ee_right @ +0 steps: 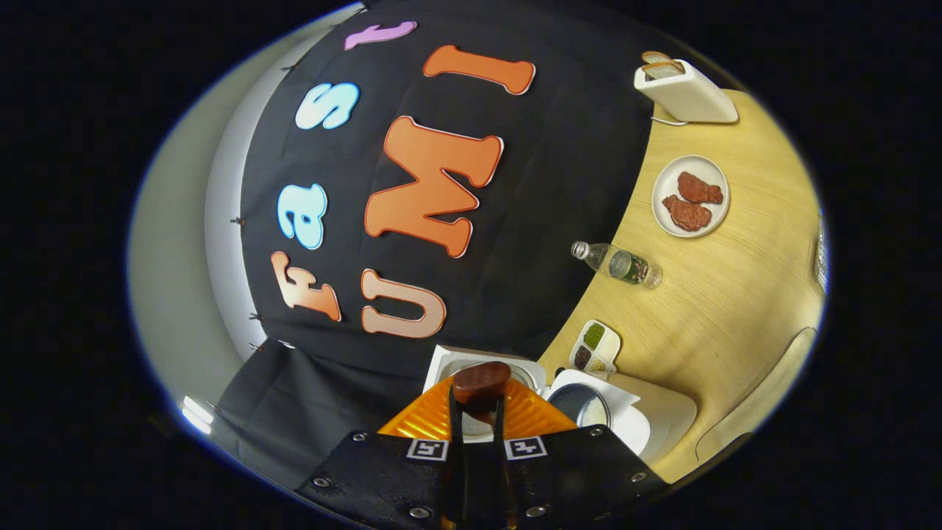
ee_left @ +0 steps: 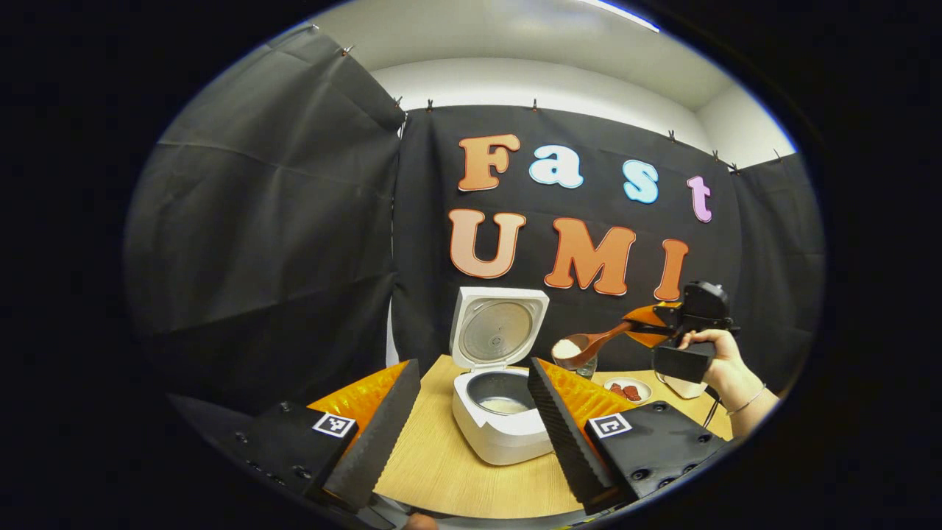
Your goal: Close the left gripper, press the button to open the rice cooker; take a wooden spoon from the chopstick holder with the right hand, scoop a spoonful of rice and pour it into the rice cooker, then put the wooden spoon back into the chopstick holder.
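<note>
Two grippers are seen at work over a wooden table point(ee_left: 441, 471). The rice cooker point(ee_left: 500, 419) stands on it with its lid point(ee_left: 499, 327) already raised upright, so the button press is judged done; a little rice can be made out at the bottom of the inner pot.

The left gripper point(ee_left: 471, 412) is held low in front of the cooker, its fingers spread wide apart and nothing between them.

The right gripper point(ee_left: 651, 327) is seen in the left gripper view, held in a person's hand point(ee_left: 717, 357) to the right of the cooker and above table level. Its fingers are pressed onto the handle of the wooden spoon point(ee_left: 589, 346), whose bowl is heaped with white rice and points toward the cooker, not yet over the pot. In the right gripper view the spoon point(ee_right: 480, 383) is seen gripped end-on, with the open cooker just beyond.

The pour into the cooker is judged to be next, followed by the spoon's return to the chopstick holder.

Farther off, a plate point(ee_right: 690, 196) with reddish pieces, a bottle point(ee_right: 618, 263) and a toaster point(ee_right: 684, 92) stand on the table.
</note>
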Available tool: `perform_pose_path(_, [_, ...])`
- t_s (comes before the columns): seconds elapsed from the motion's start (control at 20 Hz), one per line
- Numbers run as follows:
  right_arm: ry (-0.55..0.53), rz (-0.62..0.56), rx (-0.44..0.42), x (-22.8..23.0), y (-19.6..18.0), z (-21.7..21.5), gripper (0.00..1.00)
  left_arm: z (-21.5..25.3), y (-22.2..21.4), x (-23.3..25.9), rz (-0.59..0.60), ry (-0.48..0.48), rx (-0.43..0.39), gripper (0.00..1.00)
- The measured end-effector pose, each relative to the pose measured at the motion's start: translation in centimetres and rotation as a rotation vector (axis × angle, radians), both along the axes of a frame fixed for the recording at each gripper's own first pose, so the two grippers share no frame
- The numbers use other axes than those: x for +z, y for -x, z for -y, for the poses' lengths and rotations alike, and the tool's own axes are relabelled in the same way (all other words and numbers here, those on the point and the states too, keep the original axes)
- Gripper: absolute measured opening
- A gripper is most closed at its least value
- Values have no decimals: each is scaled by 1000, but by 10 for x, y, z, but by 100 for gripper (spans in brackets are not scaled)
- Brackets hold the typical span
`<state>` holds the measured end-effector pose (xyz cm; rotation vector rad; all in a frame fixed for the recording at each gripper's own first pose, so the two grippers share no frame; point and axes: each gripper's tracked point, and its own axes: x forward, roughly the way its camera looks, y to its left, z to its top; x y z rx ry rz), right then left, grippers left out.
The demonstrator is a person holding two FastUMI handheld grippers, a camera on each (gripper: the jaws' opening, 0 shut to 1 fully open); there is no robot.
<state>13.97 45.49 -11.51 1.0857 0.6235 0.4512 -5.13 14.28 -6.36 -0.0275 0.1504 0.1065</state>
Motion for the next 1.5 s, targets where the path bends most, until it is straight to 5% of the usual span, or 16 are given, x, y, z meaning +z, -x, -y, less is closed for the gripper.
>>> perform_pose_path(0.5, [215, 100, 65, -29, -6, -38, 13, -5, -5, -14, -28, 21, -5, 99])
perform_pose_path(1.5, [392, 245, 139, -30, -6, -60, 13, -8, -24, -31, -69, 5, -34, 99])
